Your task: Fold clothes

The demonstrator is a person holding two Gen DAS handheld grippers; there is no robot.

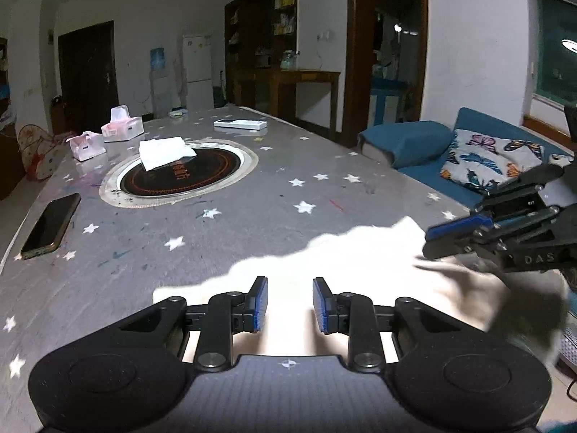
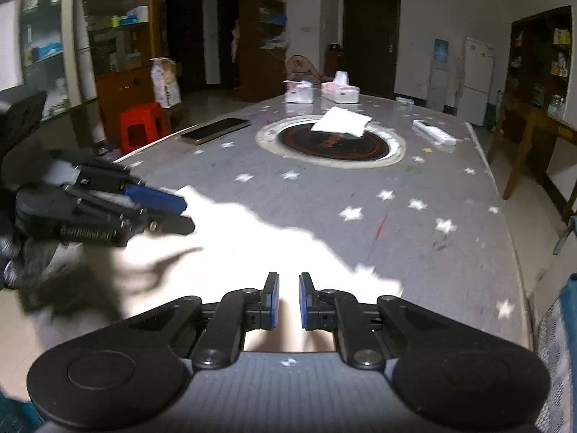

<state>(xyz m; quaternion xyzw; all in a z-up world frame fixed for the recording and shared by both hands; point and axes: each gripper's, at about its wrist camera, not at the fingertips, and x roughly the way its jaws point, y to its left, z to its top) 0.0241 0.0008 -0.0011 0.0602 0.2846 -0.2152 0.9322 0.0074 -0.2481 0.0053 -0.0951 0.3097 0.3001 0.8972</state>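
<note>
- Cloth (image 1: 324, 270) lies bunched on the table (image 1: 216, 223), overexposed; my left fingers (image 1: 258, 297) and right fingers (image 2: 273, 297) hover parted, gripping nothing.
- Grabbing blind could catch two layers near the cloth's edge.

A big grey desk (image 1: 252, 209) with white stars fills the room. In its middle sits a round black cooker plate (image 1: 179, 175) with a silver ring, and a white folded paper (image 1: 164, 151) lies across its 11 o'clock edge. At 7 o'clock from the plate lies a dark phone (image 1: 51, 226), near the desk edge. At 10 o'clock stand two pink tissue boxes (image 1: 122, 126), side by side. At 1 o'clock lies a white remote (image 1: 240, 123). Past the desk at 3 o'clock is a blue sofa (image 1: 407, 140) with a butterfly pillow (image 1: 490, 158). A red stool (image 2: 142, 124) stands on the floor beside the desk.
</note>
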